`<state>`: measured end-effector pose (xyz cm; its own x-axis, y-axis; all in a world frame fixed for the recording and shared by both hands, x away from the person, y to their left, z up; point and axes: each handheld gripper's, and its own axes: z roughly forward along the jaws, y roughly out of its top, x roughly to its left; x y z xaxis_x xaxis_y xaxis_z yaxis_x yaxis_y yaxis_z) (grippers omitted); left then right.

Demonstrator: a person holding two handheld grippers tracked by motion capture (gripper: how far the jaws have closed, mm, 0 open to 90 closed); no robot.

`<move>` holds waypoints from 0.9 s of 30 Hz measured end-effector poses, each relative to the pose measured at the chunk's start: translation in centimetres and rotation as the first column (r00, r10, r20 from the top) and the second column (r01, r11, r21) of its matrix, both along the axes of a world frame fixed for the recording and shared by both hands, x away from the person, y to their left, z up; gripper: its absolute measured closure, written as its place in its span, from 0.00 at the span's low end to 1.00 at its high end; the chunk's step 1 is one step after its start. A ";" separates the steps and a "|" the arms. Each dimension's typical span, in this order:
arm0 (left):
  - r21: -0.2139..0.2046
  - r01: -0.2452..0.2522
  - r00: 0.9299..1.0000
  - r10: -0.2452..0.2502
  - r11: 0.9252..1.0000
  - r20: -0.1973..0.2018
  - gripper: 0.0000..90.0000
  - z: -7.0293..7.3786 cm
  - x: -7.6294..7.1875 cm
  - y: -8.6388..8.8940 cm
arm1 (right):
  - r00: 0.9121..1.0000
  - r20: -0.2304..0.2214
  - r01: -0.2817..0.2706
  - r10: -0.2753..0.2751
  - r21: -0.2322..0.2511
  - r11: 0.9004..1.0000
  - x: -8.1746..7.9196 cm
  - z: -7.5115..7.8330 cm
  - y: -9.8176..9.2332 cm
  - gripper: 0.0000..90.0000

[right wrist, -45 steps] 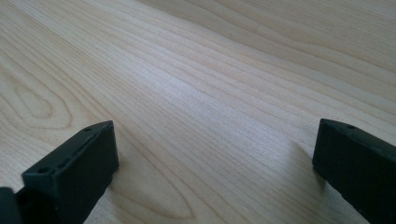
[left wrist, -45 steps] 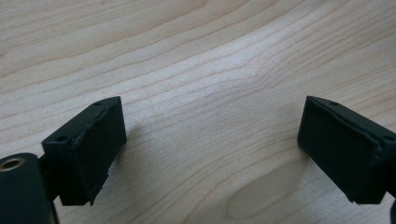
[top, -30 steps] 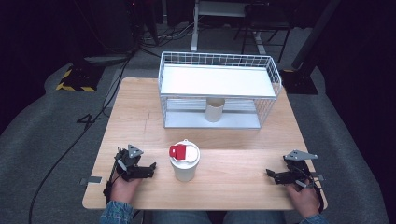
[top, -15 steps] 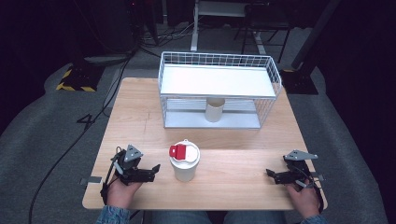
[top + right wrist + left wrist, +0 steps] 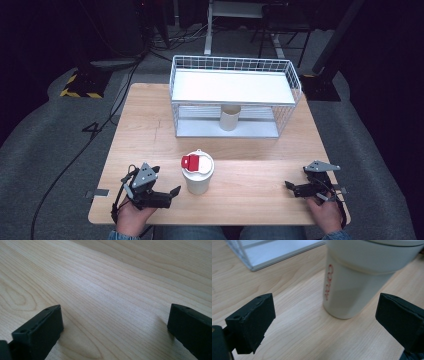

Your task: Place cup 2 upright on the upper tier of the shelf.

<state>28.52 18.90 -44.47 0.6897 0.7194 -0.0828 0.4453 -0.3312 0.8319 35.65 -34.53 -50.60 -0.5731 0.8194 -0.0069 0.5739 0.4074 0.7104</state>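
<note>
Beside the smooth cream cup point(image 5: 198, 176), both matte black claws point(image 5: 174, 191) point(image 5: 288, 185) gape on grained wood.

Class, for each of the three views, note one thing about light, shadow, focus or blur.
High view: the table is brightly lit while the floor around it falls into darkness. Left gripper view: the cup looms close and soft, its red print smeared; a faint shadow lies at its base. Right gripper view: the wood grain is sharp nearby, with soft shadows beside the black fingers.
</note>
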 end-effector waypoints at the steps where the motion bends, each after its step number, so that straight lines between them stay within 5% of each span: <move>1: 0.000 0.016 1.000 -0.016 1.000 0.007 0.04 0.0 -0.1 -0.2 | 1.000 0.000 0.000 0.000 0.000 1.000 0.0 0.0 0.0 0.01; 15: -0.072 0.102 0.994 -0.099 0.992 0.039 0.00 -0.8 0.4 -2.8 | 1.000 0.000 0.000 0.000 0.000 1.000 0.0 0.0 0.0 0.01; 27: -0.110 0.130 0.990 -0.124 0.985 0.062 0.00 -2.3 1.8 -4.8 | 1.000 0.000 0.000 0.000 0.000 1.000 0.0 0.0 0.0 0.01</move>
